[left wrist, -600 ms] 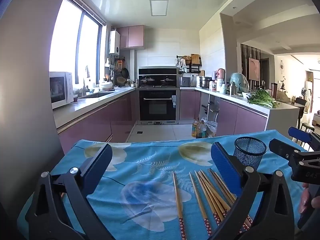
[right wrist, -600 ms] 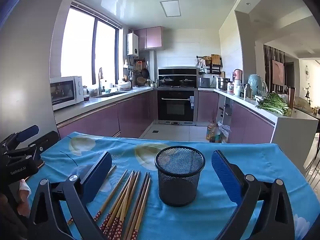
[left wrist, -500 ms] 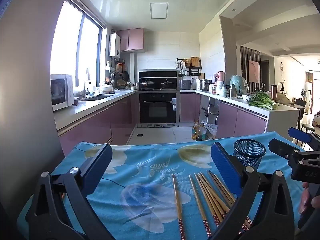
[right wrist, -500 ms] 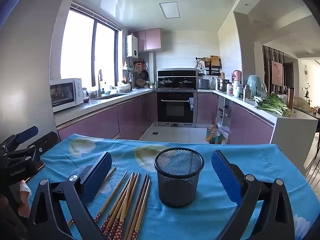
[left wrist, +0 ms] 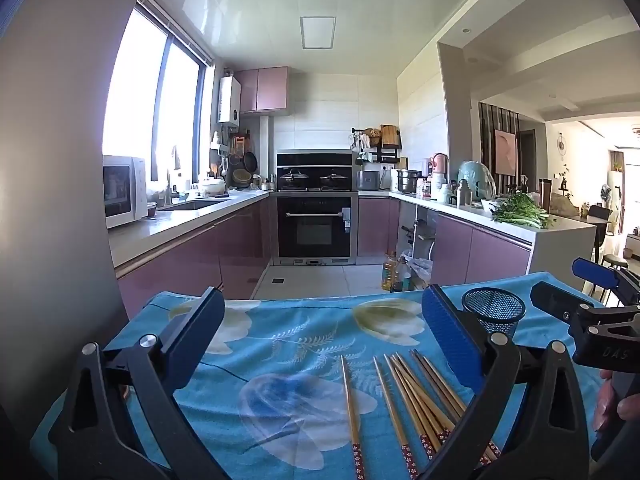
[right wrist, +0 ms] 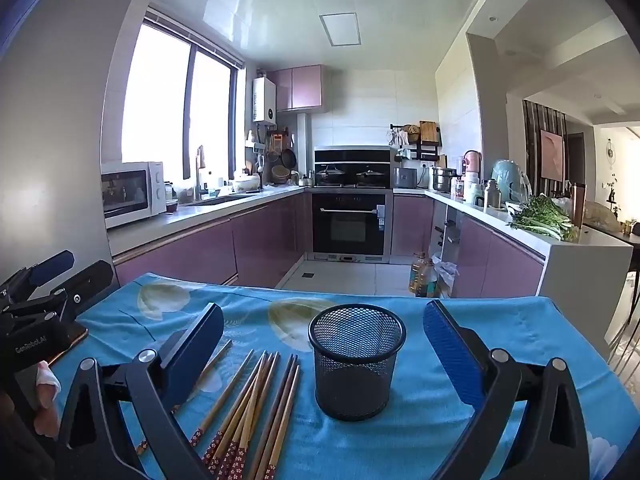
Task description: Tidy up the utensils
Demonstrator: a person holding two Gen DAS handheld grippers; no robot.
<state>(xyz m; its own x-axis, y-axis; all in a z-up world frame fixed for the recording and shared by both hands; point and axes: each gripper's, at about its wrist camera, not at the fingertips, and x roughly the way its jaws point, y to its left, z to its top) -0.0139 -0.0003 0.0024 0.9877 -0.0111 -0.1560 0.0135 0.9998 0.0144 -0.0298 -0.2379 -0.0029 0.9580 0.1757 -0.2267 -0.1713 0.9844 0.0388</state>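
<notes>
The left gripper [left wrist: 320,332] stood with its blue-padded jaws spread wide, nothing between them, above the blue flower-printed tablecloth [left wrist: 280,360]. The right gripper [right wrist: 324,344] was likewise wide open and empty, its jaws framing — without touching — the black wire-mesh cylindrical cup [right wrist: 355,360], which stood upright on the cloth.

The wooden chopsticks with red patterned ends [right wrist: 248,404] lay flat on the cloth just left of the cup, loosely fanned, patterned ends toward the camera; some were pale and some darker brown. One lay slightly apart at the left, partly hidden behind the right gripper's left jaw.

In the left wrist view the same chopsticks [left wrist: 412,396] sat low and right of centre, their right side running behind the right jaw, one stick set apart at the left; the cup [left wrist: 494,314] showed only its upper part behind that jaw. This view alone showed the other gripper at the right edge, with part of a hand [left wrist: 612,404] below it. The right wrist view alone showed the cup whole and, at the left edge, the other gripper with fingers of a hand [right wrist: 46,396] under it.
</notes>
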